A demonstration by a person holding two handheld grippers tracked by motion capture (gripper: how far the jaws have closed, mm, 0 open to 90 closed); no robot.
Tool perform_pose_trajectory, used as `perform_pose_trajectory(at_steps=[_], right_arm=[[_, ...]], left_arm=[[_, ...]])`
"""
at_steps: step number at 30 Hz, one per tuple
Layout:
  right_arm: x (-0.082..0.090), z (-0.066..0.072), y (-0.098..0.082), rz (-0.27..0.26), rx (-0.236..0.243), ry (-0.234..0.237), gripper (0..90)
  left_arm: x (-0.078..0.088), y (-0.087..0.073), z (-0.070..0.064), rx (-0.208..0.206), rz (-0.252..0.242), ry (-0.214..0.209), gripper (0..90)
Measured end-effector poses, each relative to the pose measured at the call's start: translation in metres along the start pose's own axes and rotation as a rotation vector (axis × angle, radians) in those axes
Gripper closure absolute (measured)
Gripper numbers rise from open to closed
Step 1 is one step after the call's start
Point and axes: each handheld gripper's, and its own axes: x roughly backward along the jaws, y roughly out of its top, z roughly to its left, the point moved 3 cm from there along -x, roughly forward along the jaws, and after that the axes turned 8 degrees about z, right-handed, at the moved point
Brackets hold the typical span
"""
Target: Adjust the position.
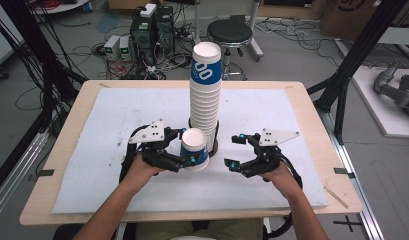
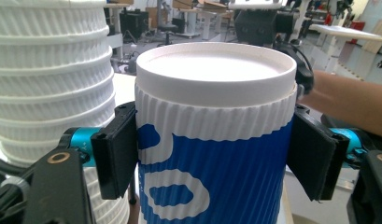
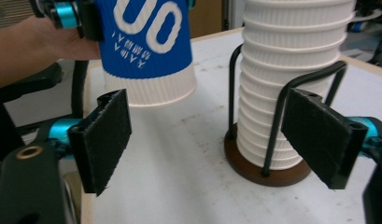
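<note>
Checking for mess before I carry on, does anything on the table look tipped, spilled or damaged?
Nothing stands out. The stack of cups stands upright in its wire holder. The left gripper holds one upside-down cup above the mat, and no spill or damage shows.

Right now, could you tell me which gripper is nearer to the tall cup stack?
Left. The left gripper, shut on a single cup, sits against the cup stack; the open right gripper stands clear beside it.

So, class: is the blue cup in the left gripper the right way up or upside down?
Upside down: the blue cup has its wide rim lowest and its print inverted, clamped in the left gripper.
</note>
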Motion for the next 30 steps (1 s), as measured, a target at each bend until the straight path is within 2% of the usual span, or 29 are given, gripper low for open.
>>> perform_pose_trajectory(at_steps=[7, 9, 15, 24, 30], right_arm=[[-0.005, 0.005, 0.001, -0.027, -0.009, 0.062, 14.1], [-0.006, 0.007, 0.002, -0.033, -0.006, 0.069, 14.1], [-0.011, 0.011, 0.002, -0.028, 0.008, 0.078, 14.2], [-0.020, 0.017, 0.004, -0.052, 0.053, 0.093, 14.2], [-0.024, 0.019, 0.004, -0.055, 0.061, 0.121, 14.2]], left_arm=[[-0.009, 0.008, -0.003, -0.009, -0.023, -0.031, 25.6], [-0.015, 0.011, -0.004, -0.012, -0.035, -0.054, 25.6], [-0.024, 0.014, -0.004, -0.011, -0.032, -0.083, 25.6], [-0.033, 0.020, -0.009, -0.035, -0.015, -0.117, 25.6], [-0.037, 0.021, -0.012, -0.038, -0.016, -0.135, 25.7]])
